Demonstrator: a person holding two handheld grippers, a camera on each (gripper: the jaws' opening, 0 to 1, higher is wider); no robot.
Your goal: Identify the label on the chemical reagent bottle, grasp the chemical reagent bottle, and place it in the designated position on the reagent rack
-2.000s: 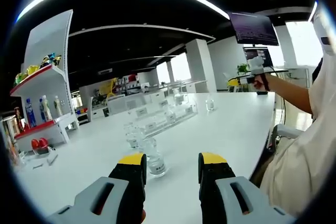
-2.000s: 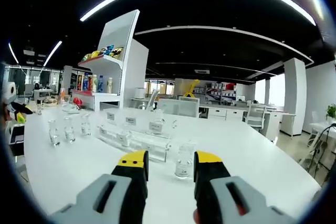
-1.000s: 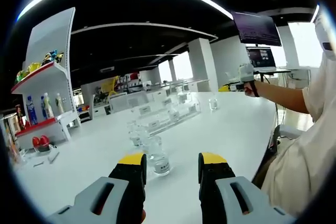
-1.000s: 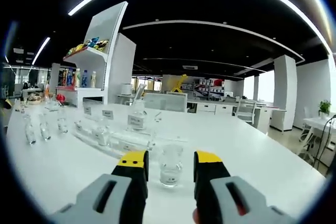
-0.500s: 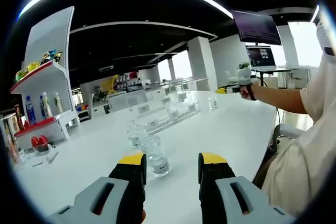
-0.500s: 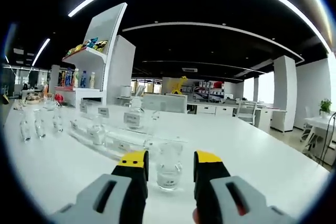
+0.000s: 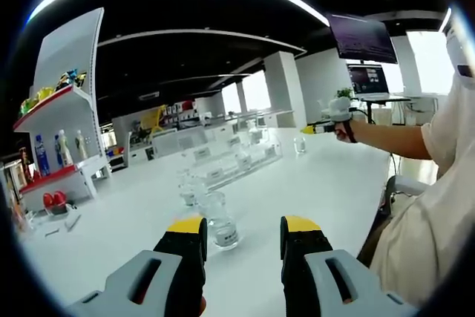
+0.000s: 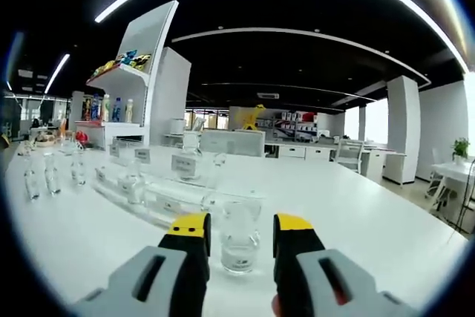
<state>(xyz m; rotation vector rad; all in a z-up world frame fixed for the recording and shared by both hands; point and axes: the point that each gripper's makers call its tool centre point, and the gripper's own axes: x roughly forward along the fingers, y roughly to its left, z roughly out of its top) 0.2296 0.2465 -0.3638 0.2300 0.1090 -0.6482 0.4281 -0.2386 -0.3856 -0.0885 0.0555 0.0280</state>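
Two grippers, each with its jaws apart and nothing clamped. Right gripper view: right gripper [image 8: 239,239] low centre of frame, yellow tips either side of a clear reagent bottle [image 8: 240,238]. Bottle stands upright on the white table [image 8: 386,235], long axis vertical, mouth toward frame top, white label at its base. It sits between the two tips, just beyond them; contact with either jaw cannot be judged. Behind it, centre left, the clear reagent rack [image 8: 174,194] runs toward the left of frame, carrying white tags and a few bottles. Three small bottles [image 8: 50,174] stand apart at the far left.

Left gripper view: left gripper [image 7: 243,238] low centre, jaws parted. A second upright bottle [image 7: 223,222] stands just ahead, nearer the left tip, more bottles clustered behind it. The rack [image 7: 234,165] lies further back, centre frame. At right, a person's forearm [image 7: 390,139] reaches in, holding the right gripper [image 7: 320,125] near the rack's far end. A white shelf unit [image 7: 56,139] with coloured goods stands at far left.
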